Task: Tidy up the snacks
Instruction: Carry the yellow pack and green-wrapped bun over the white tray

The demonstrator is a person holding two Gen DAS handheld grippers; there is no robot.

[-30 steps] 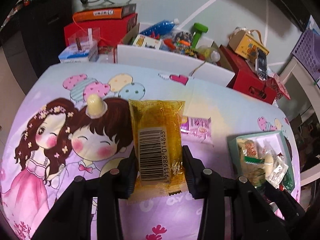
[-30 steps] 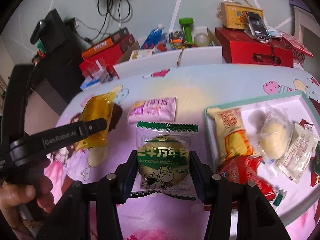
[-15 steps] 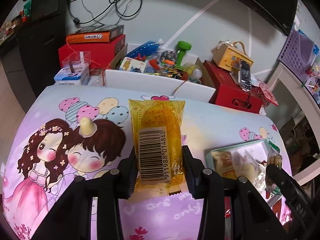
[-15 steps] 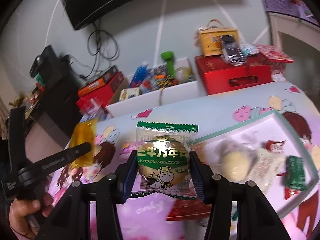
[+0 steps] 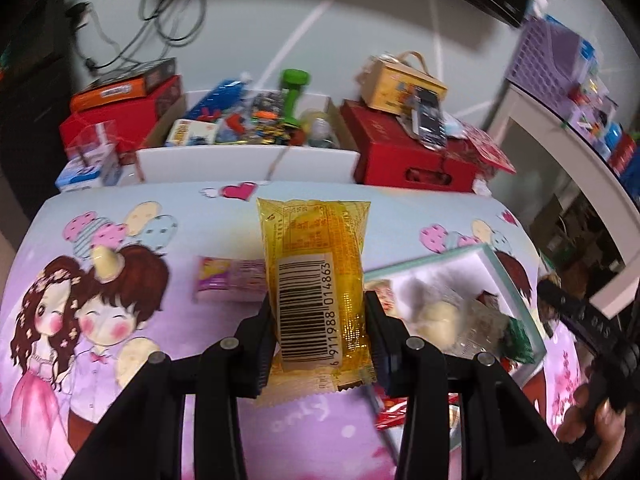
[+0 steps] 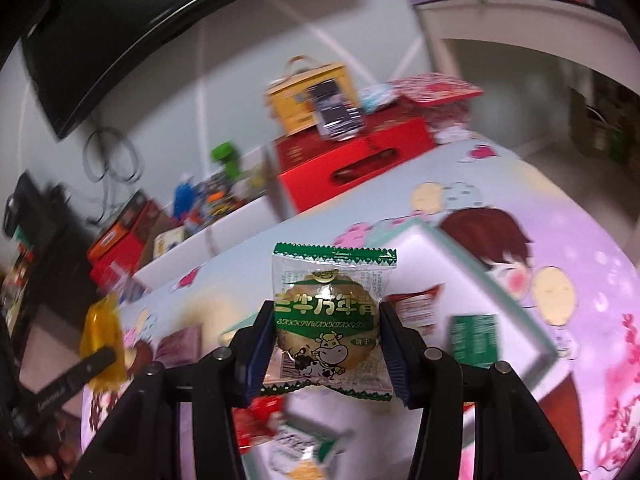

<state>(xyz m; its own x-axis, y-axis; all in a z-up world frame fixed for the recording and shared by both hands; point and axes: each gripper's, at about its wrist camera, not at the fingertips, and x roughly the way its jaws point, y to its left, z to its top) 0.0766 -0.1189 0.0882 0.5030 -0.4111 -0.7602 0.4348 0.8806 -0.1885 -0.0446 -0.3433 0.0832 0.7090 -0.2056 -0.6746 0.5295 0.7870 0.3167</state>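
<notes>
Nearest us, our left gripper (image 5: 320, 332) pinches a yellow packet (image 5: 316, 276), barcode up, clear of the table; our right gripper (image 6: 326, 344) clamps a green-and-clear biscuit packet (image 6: 332, 320) the same way. Below and just beyond lies the teal-rimmed tray (image 5: 516, 280), holding several wrapped snacks. A pink packet (image 5: 230, 280) lies loose on the cartoon tablecloth (image 5: 100, 280), left of the tray. Farther back, red boxes (image 5: 404, 160) and clutter. We judge this the carry step; next calls for lowering each packet over a free patch of tray before letting go.
</notes>
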